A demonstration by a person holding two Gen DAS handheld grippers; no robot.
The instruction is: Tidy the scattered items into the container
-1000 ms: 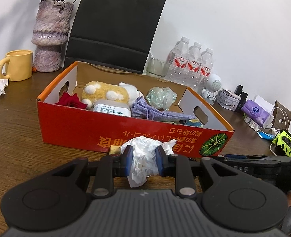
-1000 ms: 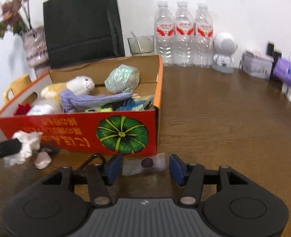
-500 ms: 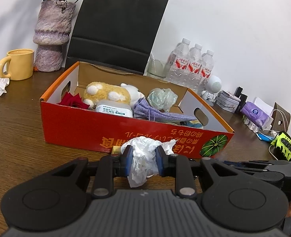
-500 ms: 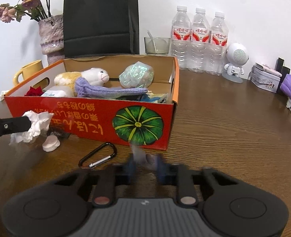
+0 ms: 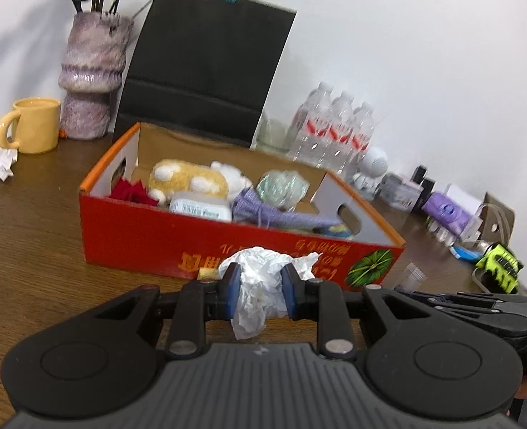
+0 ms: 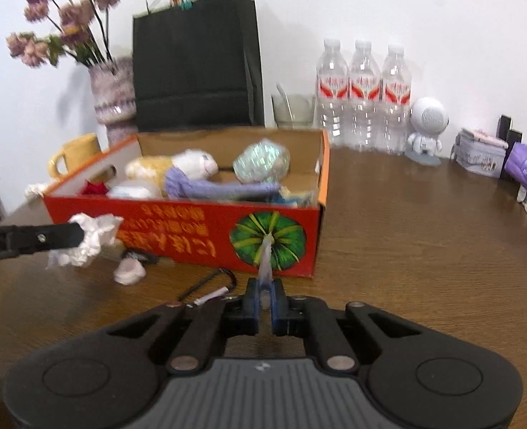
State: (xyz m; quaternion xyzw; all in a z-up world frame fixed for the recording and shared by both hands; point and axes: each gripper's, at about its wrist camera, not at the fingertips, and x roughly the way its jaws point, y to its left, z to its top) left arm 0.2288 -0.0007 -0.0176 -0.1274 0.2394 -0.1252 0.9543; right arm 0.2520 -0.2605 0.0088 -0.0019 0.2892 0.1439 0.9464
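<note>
Left gripper [image 5: 259, 291] clamped on crumpled tissue [image 5: 259, 279], right gripper [image 6: 264, 295] pinching a thin clear item [image 6: 266, 257], possibly plastic, red box [image 6: 192, 228] with blurred, unreadable orange lettering.

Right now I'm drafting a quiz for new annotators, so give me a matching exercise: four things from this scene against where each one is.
Things:
1. crumpled tissue
2. plush toy
3. carabiner
4. yellow mug

Places:
A. on the table in front of the red box
B. beside the vase
C. between the left gripper's fingers
D. inside the red box

Pairs: 1-C, 2-D, 3-A, 4-B
</note>
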